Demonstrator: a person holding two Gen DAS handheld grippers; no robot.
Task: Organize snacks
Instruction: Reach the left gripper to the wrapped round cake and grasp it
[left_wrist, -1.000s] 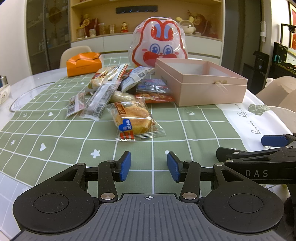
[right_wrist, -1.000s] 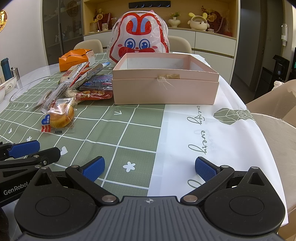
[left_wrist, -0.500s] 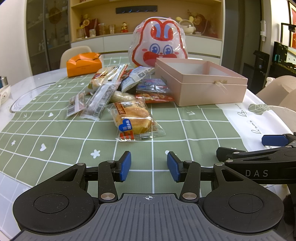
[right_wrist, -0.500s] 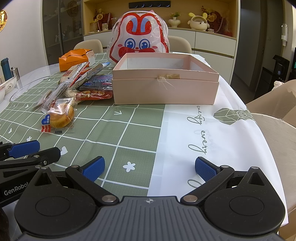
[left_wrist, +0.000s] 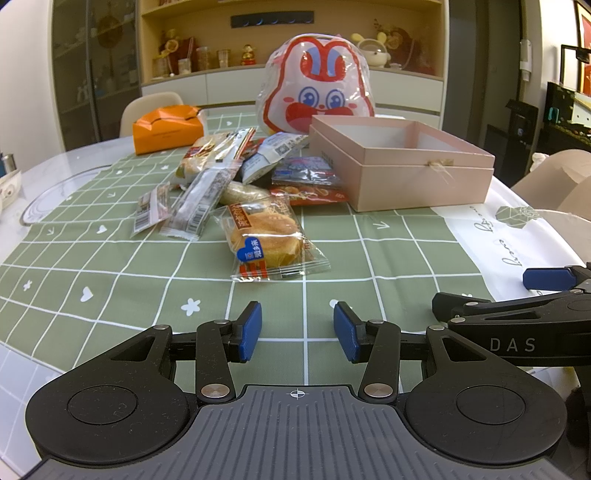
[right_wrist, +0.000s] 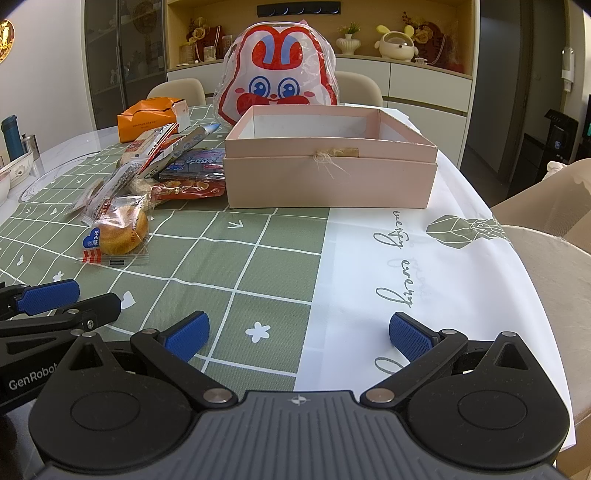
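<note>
Nothing had moved since the earlier frames; both tools stayed low over the counter (right_wrist: 424, 258). The pink box (right_wrist: 328, 177) sat open and empty, the snack pile (left_wrist: 236, 173) just left of it, a wrapped bun (left_wrist: 267, 240) nearest. The right hand-held gripper (right_wrist: 297, 334) was spread wide, the left hand-held gripper (left_wrist: 297, 330) narrower, both released and empty.

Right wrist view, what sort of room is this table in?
Probably a home dining room: a table under a green checked tablecloth, cream dining chairs behind it, and a wooden display shelf of ornaments.
</note>
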